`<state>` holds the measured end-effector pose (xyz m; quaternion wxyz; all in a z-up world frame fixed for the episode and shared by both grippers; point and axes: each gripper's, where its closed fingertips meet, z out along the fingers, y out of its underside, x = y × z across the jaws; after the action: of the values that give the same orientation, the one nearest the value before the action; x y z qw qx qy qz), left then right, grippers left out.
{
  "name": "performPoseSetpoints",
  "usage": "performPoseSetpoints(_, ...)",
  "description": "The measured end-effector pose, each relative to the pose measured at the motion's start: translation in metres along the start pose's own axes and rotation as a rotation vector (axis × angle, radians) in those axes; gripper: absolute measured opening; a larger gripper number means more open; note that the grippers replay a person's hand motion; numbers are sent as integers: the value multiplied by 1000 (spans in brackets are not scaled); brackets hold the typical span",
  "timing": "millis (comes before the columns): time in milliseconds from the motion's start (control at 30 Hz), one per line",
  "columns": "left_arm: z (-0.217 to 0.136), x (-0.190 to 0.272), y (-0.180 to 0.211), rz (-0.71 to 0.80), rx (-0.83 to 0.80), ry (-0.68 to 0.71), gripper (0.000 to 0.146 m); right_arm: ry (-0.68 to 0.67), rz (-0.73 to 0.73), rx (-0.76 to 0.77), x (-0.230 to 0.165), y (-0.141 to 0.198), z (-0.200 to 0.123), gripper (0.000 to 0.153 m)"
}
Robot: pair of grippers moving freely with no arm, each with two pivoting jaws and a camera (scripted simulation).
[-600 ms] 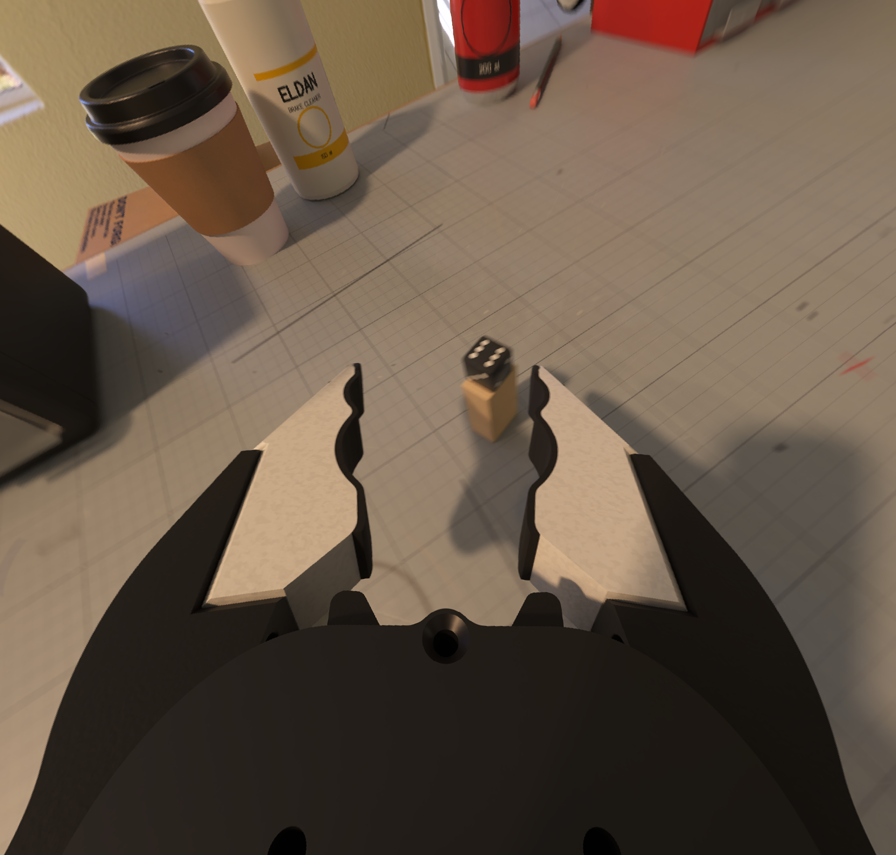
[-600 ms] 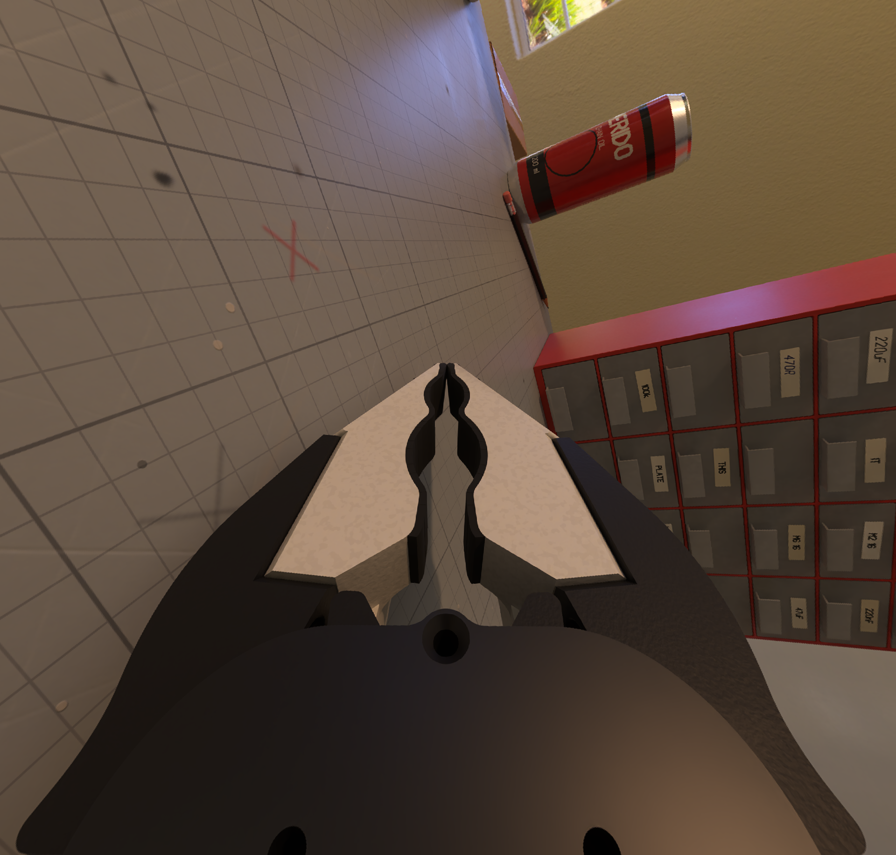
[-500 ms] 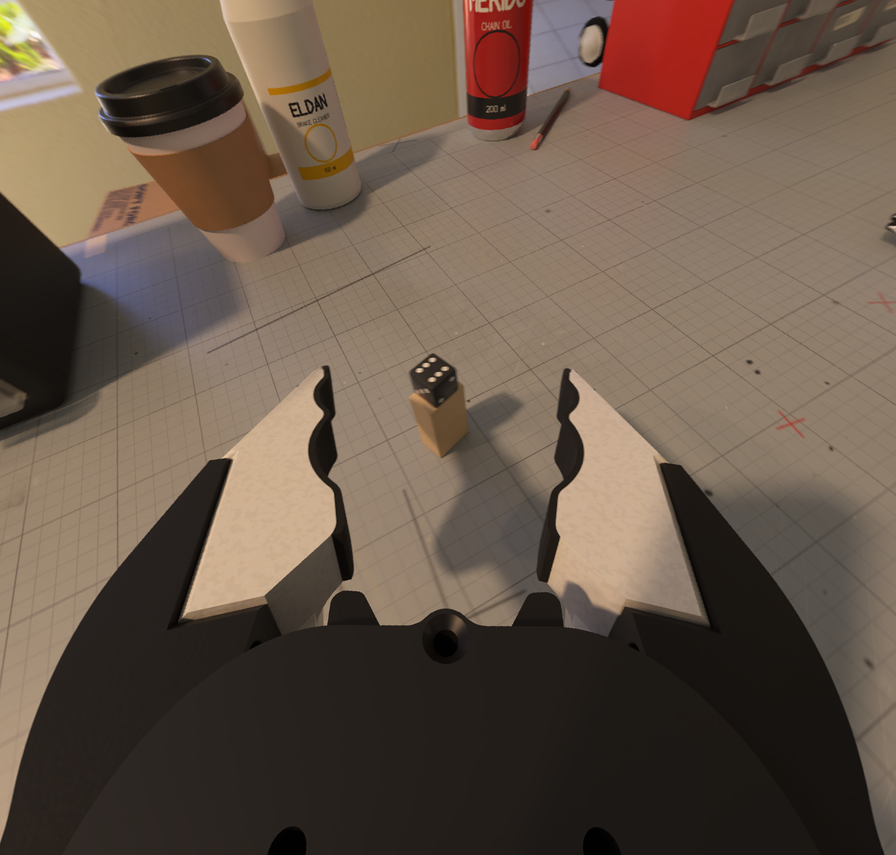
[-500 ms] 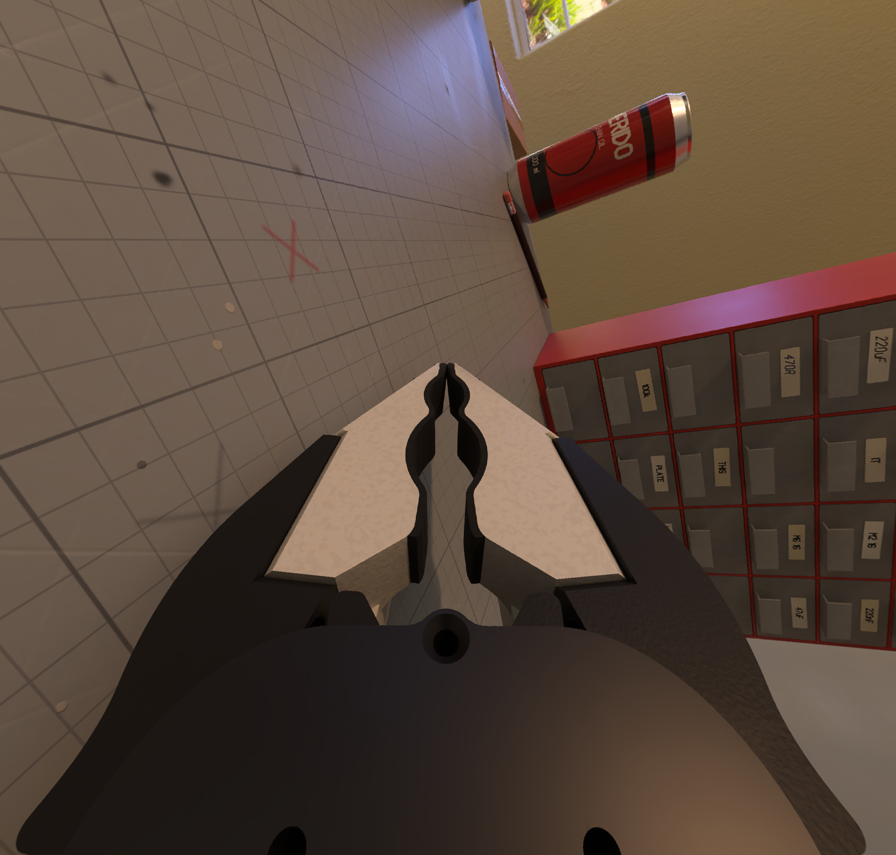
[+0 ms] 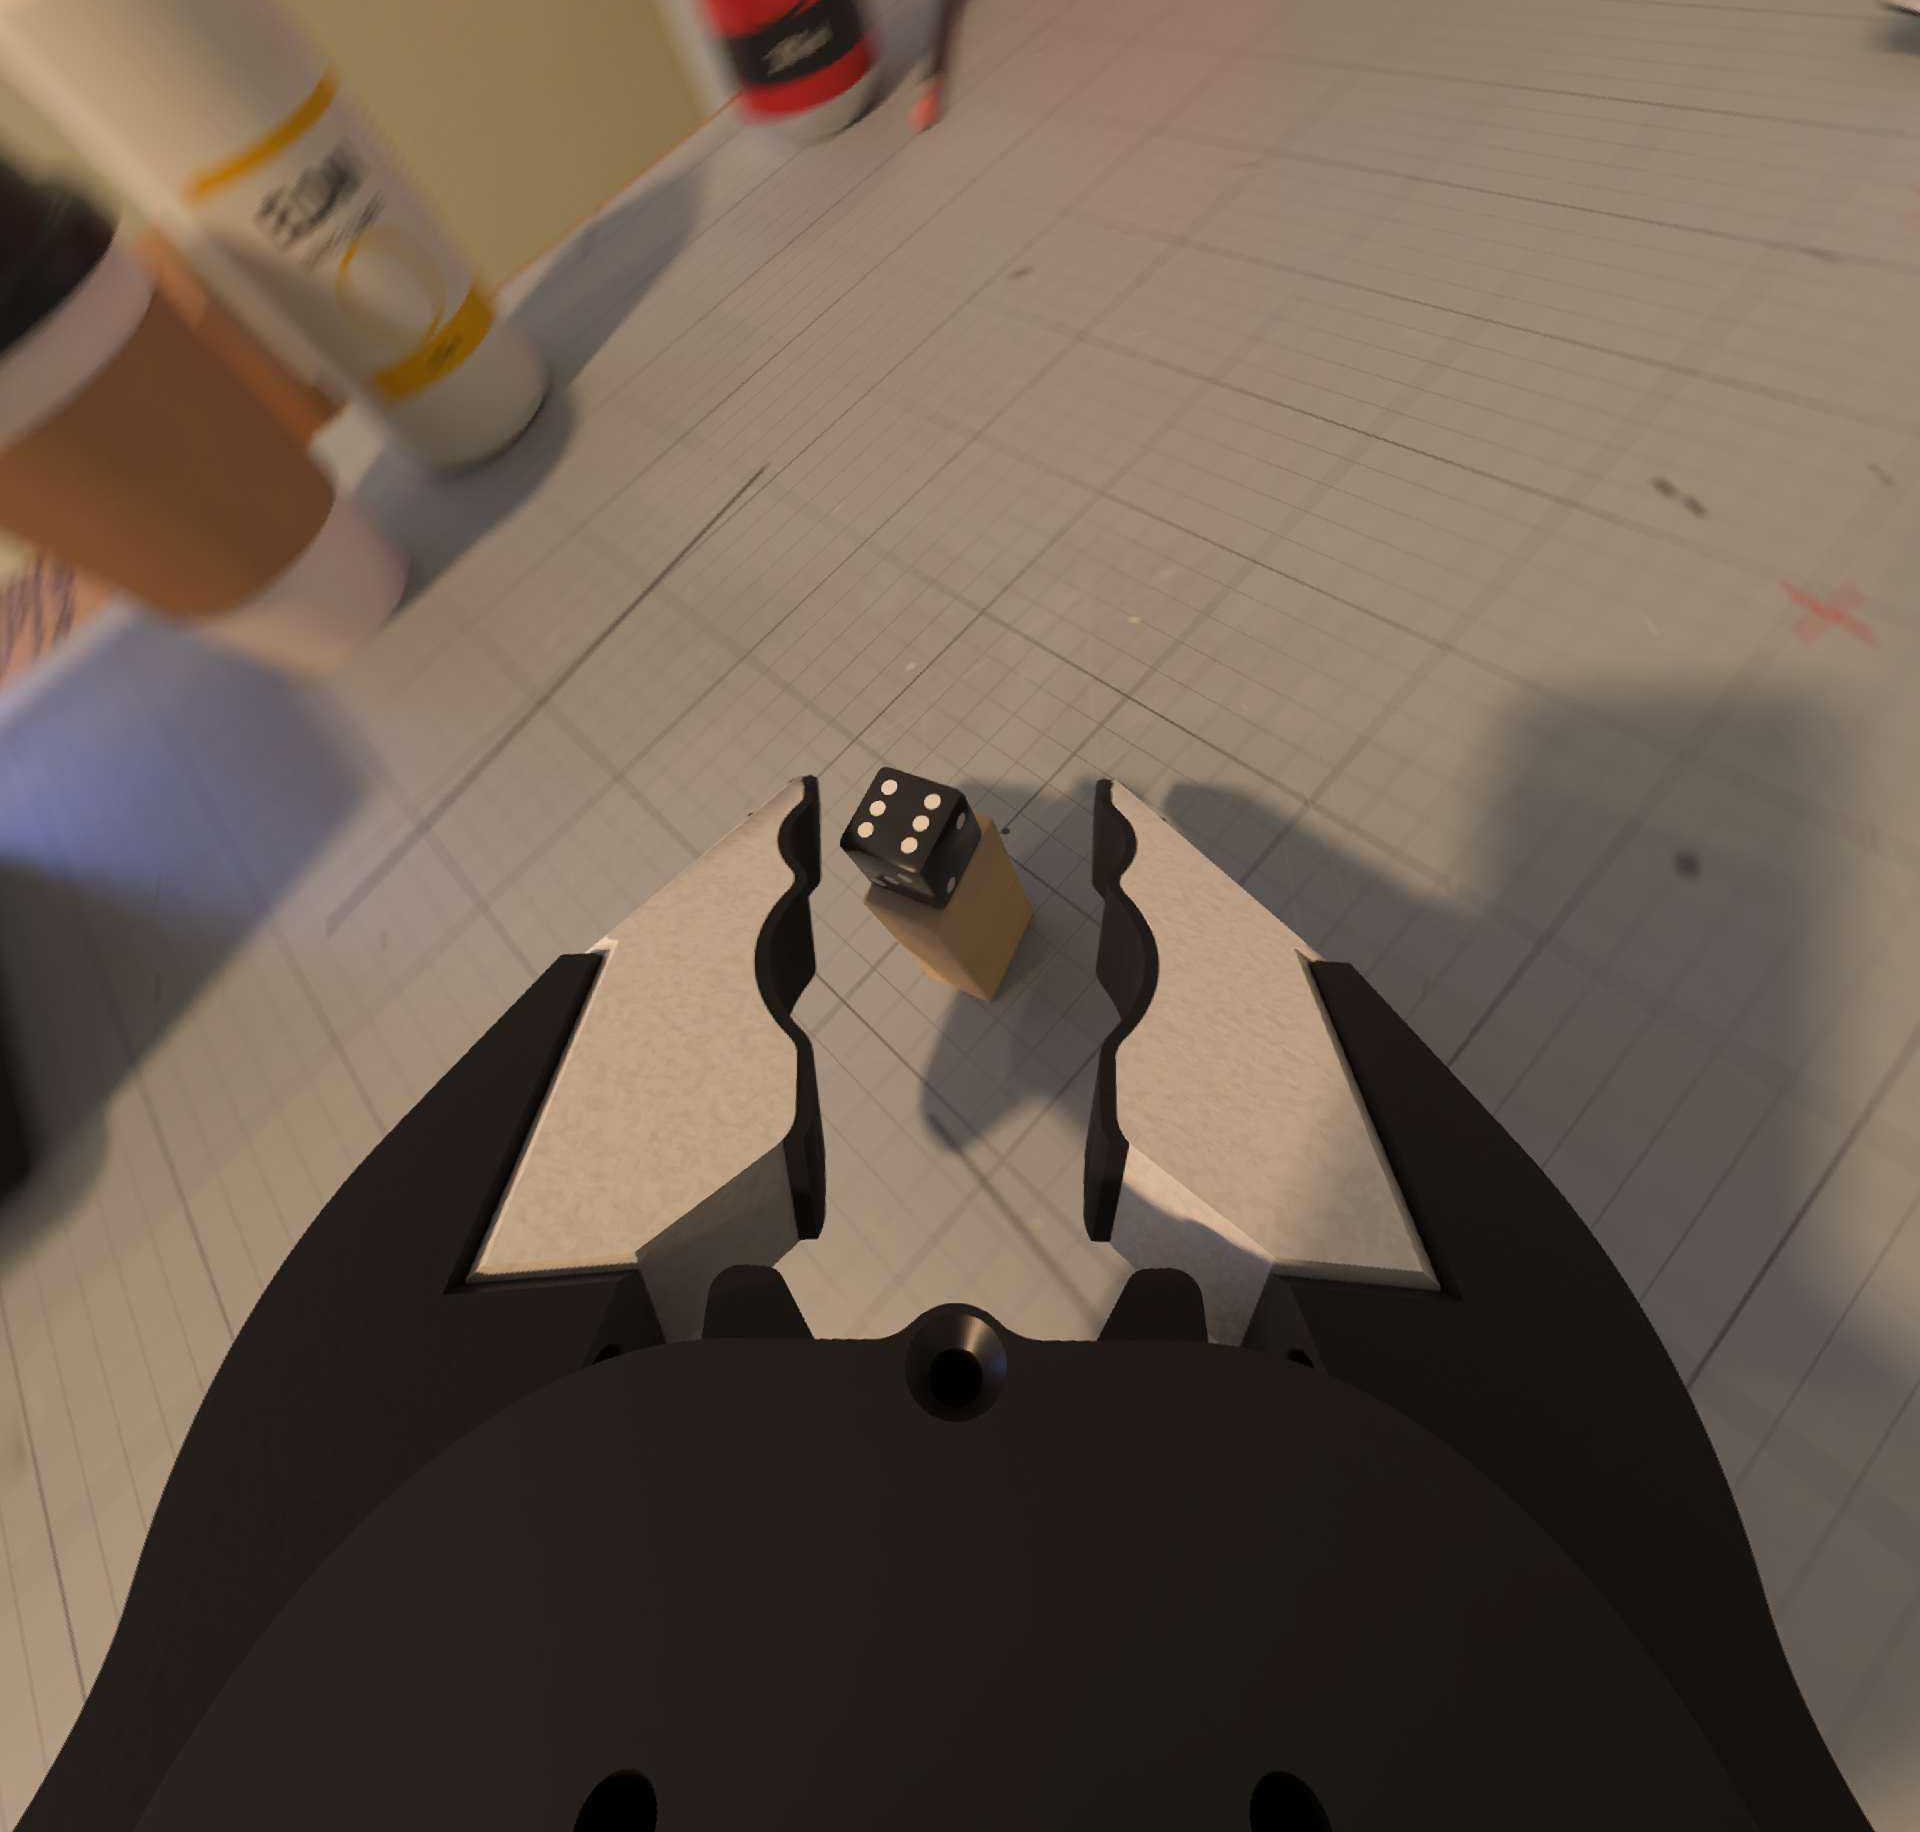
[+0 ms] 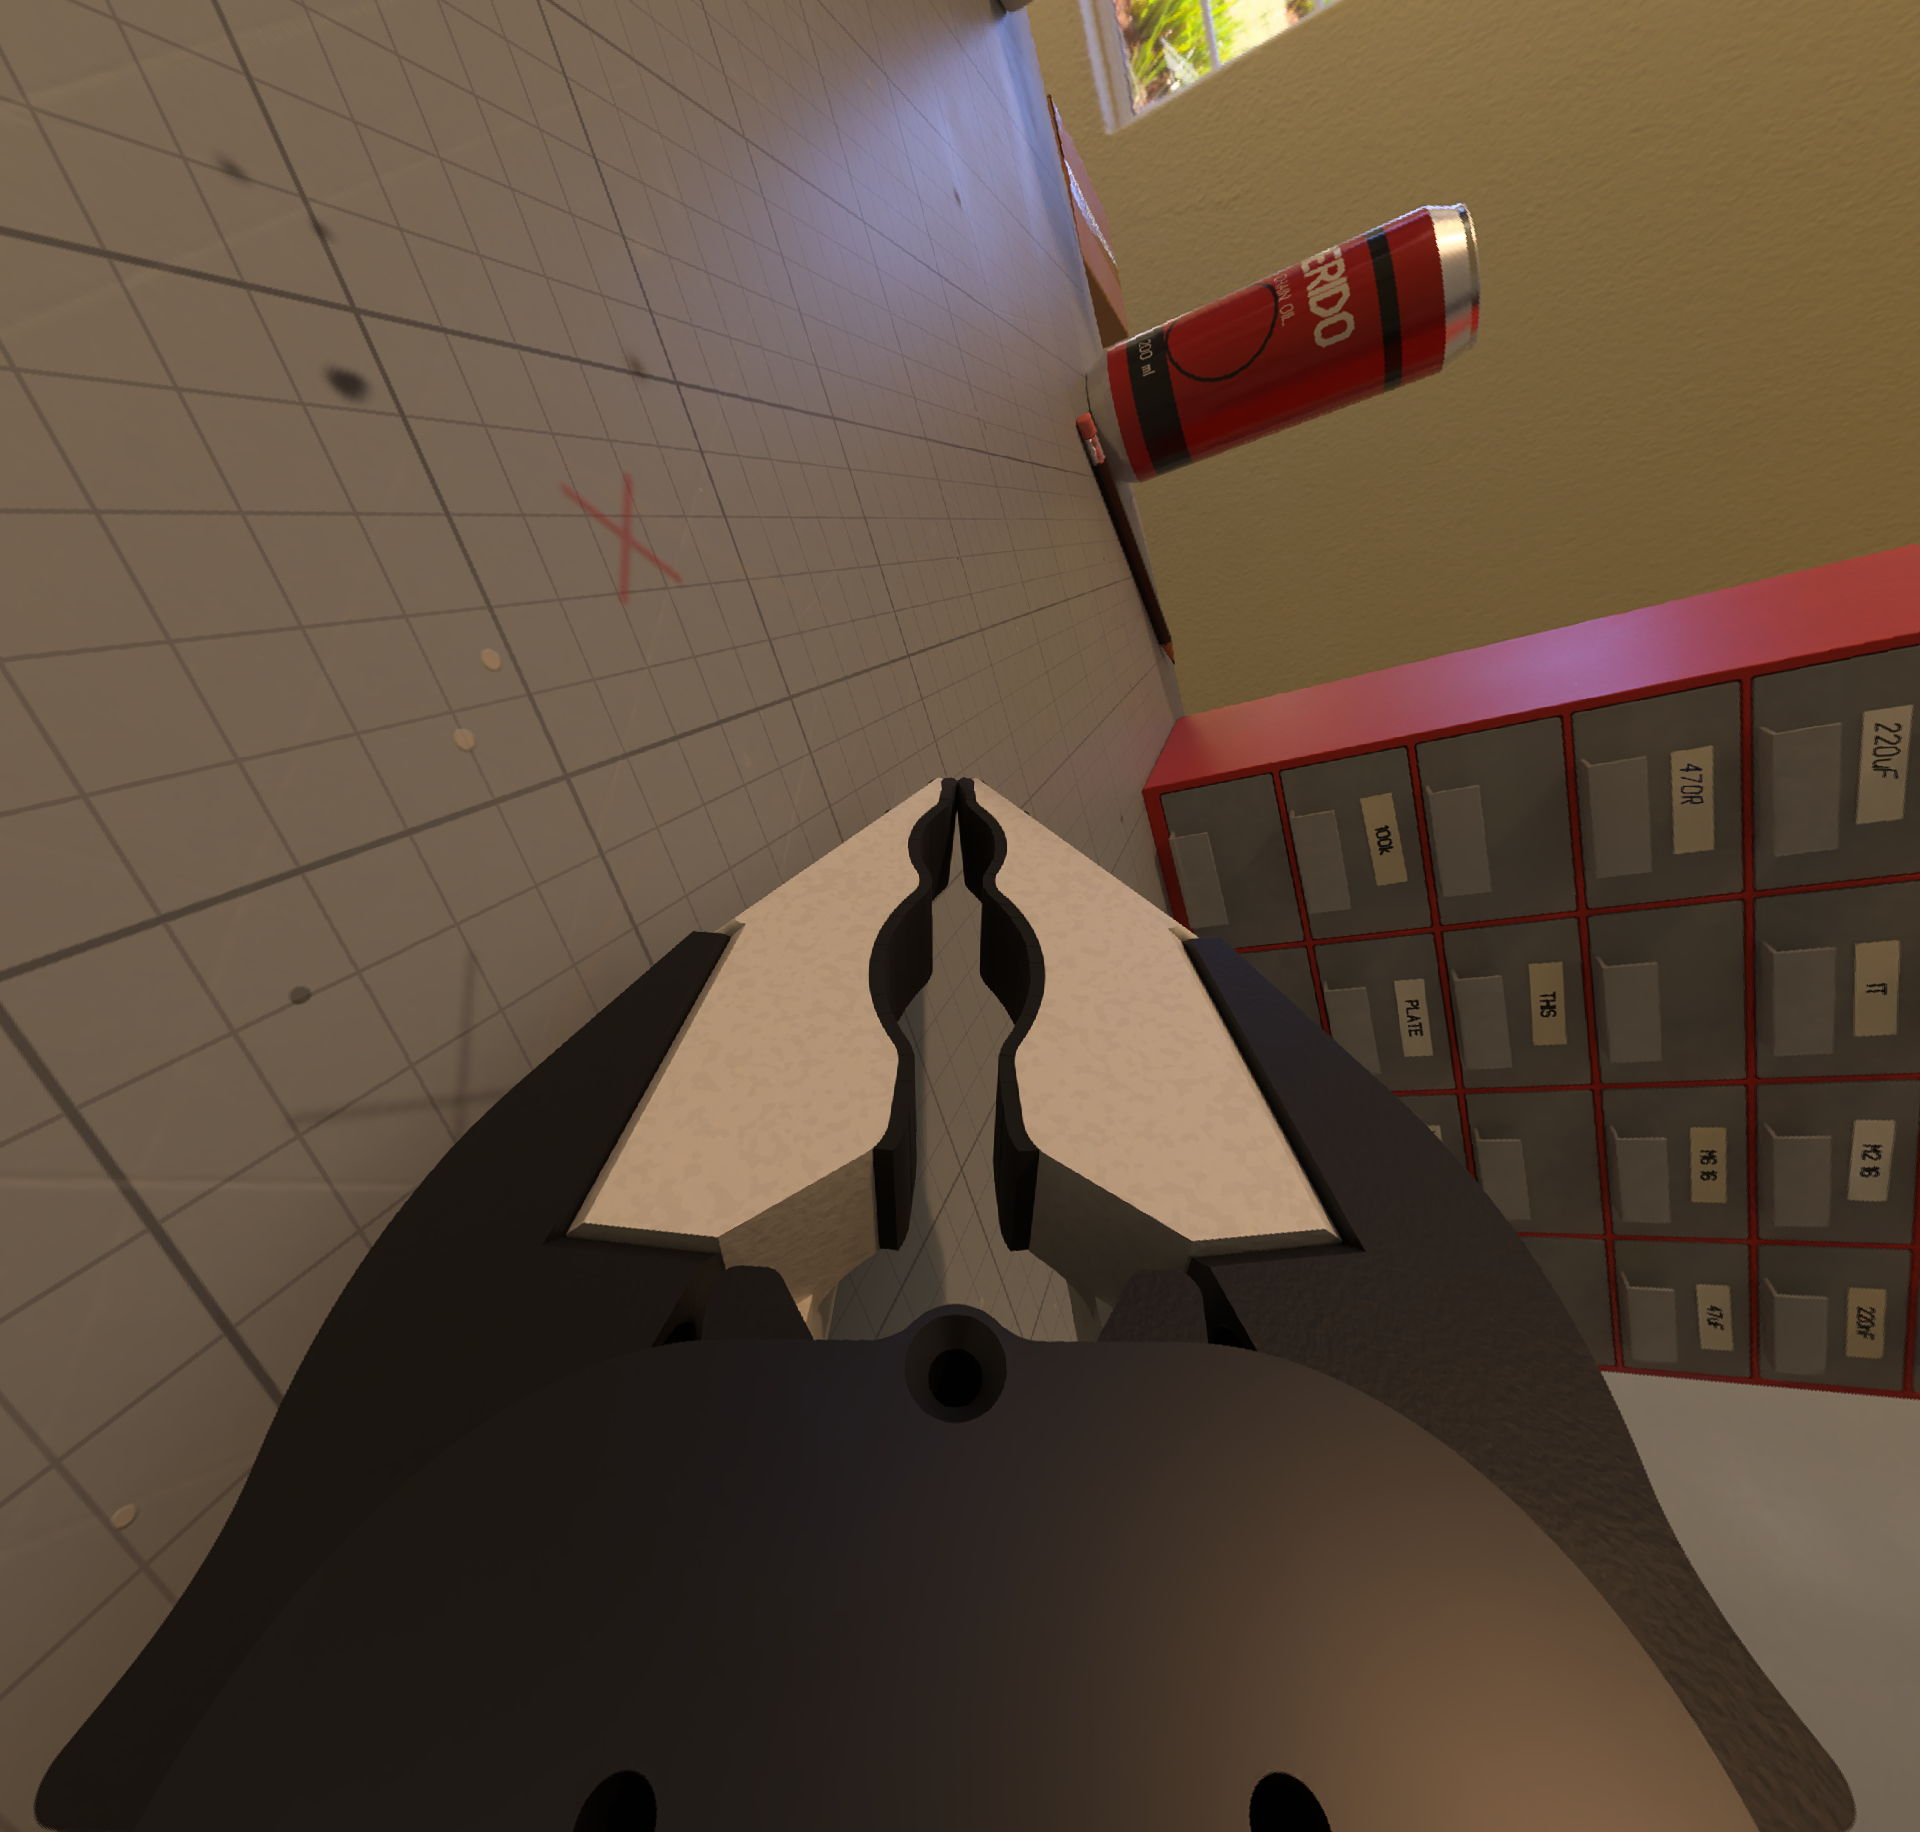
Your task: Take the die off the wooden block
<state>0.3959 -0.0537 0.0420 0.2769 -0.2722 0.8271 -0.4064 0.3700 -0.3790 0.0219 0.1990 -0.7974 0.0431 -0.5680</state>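
Observation:
A black die (image 5: 911, 840) with white pips sits on top of a small upright wooden block (image 5: 966, 925) on the grey grid mat. My left gripper (image 5: 954, 795) is open and above them. The die lies between the two fingertips, closer to the left finger (image 5: 727, 909); nothing is gripped. My right gripper (image 6: 956, 790) is shut and empty, tilted on its side over the mat. The die and block do not show in the right wrist view.
In the left wrist view a brown paper coffee cup (image 5: 156, 452), a white bottle (image 5: 343, 255), a red can (image 5: 790, 26) and a pencil (image 5: 940, 57) stand at the back. In the right wrist view the red can (image 6: 1288, 338) and a red drawer cabinet (image 6: 1621, 972) stand by the yellow wall.
My left gripper has moved forward and down over the block, so the die now sits between its fingertips, and its jaws stand narrower. The right gripper has not moved.

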Motion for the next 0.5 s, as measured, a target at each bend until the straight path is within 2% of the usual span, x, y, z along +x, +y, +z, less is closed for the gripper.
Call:
performPoseSetpoints(100, -6, 7, 0, 186, 127, 192, 43, -1, 0, 1, 0, 0, 0, 0)
performPoseSetpoints(200, -14, 10, -1, 260, 203, 336, 39, -4, 2, 0, 0, 0, 0, 0)
performPoseSetpoints(367, -30, 6, -18, 156, 311, 411, 45, -14, 10, -4, 0, 0, 0, 0)
performPoseSetpoints(467, -44, 9, -31, 67, 376, 414, 66, -44, 49, 0, -2, -2, -1, 0)
performPoseSetpoints(500, -47, 12, -33, 66, 390, 401, 68, -64, 66, 14, -3, -4, -2, 0)
